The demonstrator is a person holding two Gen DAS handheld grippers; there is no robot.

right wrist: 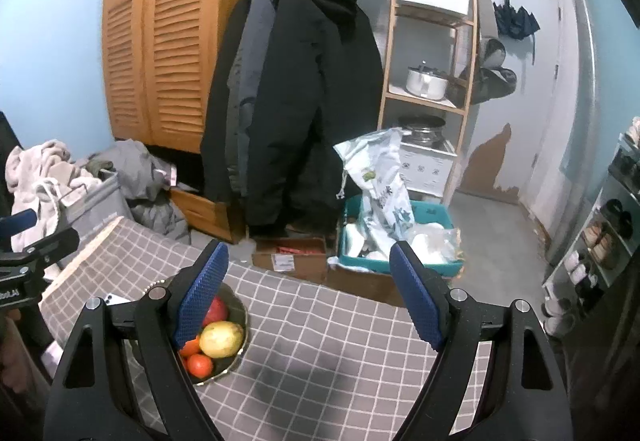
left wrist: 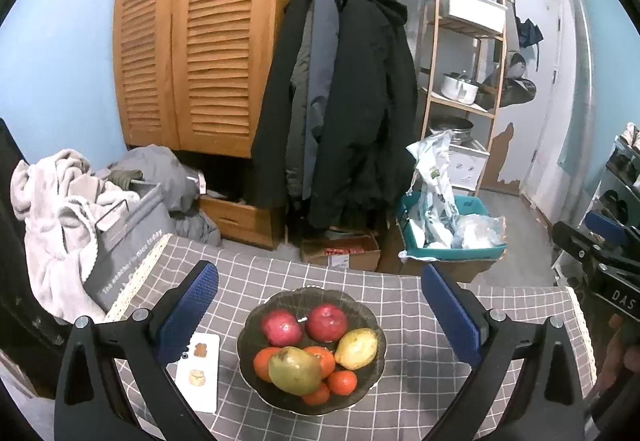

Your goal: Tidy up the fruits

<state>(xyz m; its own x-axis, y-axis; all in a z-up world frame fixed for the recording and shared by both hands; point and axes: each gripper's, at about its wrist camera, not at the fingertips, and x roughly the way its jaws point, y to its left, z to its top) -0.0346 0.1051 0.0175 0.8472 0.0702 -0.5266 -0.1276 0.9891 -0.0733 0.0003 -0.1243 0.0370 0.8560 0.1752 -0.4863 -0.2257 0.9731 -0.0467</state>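
A grey tablecloth with a white grid pattern [left wrist: 360, 281] carries a dark glass bowl [left wrist: 372, 315] holding two red apples [left wrist: 327, 322], yellow-green pears [left wrist: 294, 370] and small orange tangerines [left wrist: 343, 382]; blue-padded gripper fingers [left wrist: 188, 311] stand near.

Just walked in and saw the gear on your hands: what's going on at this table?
A person holds a gripper in each hand above a checked tablecloth. A dark bowl holds two red apples, two pears and several oranges. The left gripper and right gripper are both open and empty, holding no fruit.
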